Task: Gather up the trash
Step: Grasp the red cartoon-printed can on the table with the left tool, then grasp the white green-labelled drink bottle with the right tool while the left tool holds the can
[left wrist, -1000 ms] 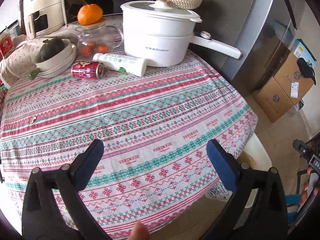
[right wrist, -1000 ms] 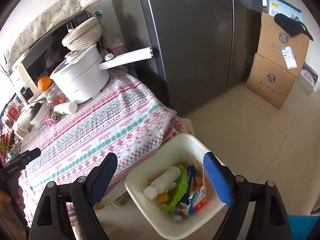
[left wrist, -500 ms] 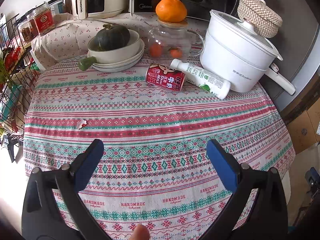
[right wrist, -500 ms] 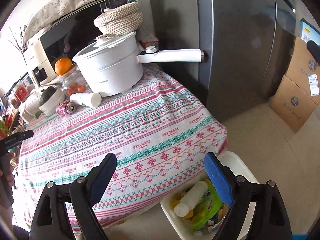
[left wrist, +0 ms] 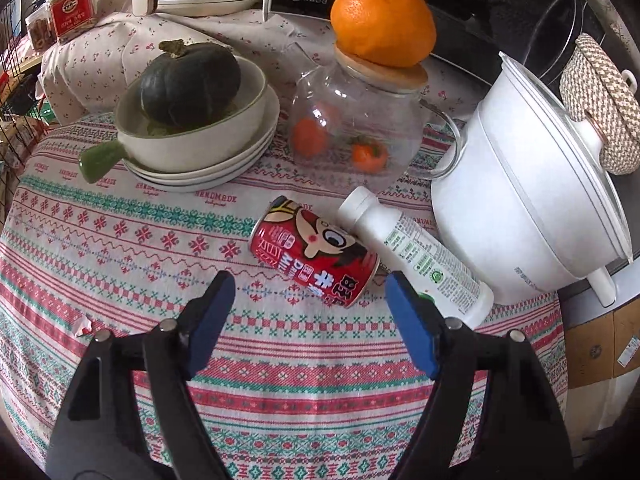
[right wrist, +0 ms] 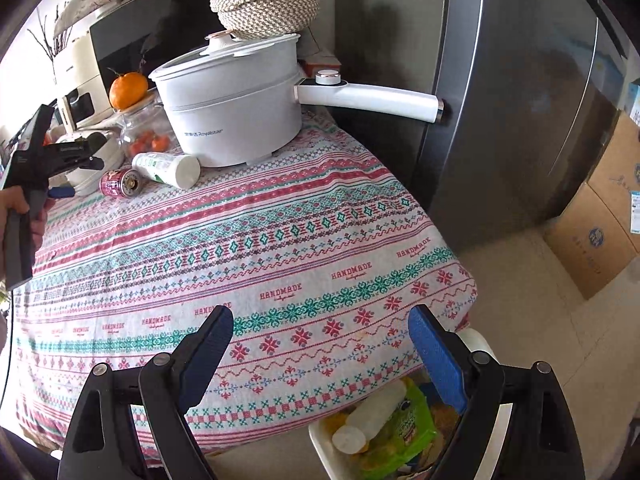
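A red drink can (left wrist: 316,258) lies on its side on the patterned tablecloth (left wrist: 120,240), touching a white plastic bottle (left wrist: 416,256) that also lies flat. My left gripper (left wrist: 308,292) is open and empty, just in front of the can. The can (right wrist: 120,183) and bottle (right wrist: 168,168) also show in the right wrist view, with the left gripper (right wrist: 60,168) at their left. My right gripper (right wrist: 320,340) is open and empty over the table's near edge. A white bin (right wrist: 324,440) with several pieces of trash stands on the floor below it.
A white electric pot (left wrist: 532,196) with a long handle (right wrist: 368,98) stands right of the bottle. A glass jar (left wrist: 352,128) with an orange (left wrist: 382,28) on top and stacked bowls holding a dark squash (left wrist: 188,84) stand behind. A fridge (right wrist: 500,100) and cardboard boxes (right wrist: 600,232) are at right.
My left gripper has moved forward across the table to the can and bottle. My right gripper has moved from above the bin toward the table edge. Both stay open.
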`<state>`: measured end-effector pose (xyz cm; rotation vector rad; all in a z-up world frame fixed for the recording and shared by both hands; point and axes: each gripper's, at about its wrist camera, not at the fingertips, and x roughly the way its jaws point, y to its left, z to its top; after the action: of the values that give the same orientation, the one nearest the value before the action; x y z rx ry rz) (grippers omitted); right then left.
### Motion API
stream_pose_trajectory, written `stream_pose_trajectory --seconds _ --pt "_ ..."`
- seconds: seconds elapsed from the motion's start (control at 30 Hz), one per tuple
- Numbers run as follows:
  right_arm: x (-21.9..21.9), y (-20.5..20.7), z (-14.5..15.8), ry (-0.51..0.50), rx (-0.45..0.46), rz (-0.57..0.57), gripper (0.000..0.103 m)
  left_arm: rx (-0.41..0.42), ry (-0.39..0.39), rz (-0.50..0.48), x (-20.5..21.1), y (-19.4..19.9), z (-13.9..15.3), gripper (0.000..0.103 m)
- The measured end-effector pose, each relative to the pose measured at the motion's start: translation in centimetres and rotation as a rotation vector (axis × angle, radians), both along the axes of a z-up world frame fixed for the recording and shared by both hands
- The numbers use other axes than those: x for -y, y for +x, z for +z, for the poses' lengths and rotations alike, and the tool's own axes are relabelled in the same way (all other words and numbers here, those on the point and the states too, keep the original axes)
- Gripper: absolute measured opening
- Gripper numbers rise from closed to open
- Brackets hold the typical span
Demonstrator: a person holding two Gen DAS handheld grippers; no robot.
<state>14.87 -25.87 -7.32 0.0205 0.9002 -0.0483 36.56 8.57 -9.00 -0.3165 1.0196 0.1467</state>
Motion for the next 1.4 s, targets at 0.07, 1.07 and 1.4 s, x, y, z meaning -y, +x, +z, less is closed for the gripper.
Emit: stream_pose_trajectory --seconds 0.07,1.07,1.4 --pt "0.6 0.1 0.1 -0.006 0.005 -0.005 0.090 -0.007 0.016 0.028 0.1 1.6 -0.8 0.074" --pt "-10.8 4.6 -0.6 -0.046 0.040 0.453 0.090 0.068 0.043 -0.081 -4.2 -13.5 4.7 0.055" --pt "-22.0 14.0 -1.4 -0.200 0.022 0.664 0.090 0.051 -0.048 -0.065 -6.6 -14.3 4.0 0.055"
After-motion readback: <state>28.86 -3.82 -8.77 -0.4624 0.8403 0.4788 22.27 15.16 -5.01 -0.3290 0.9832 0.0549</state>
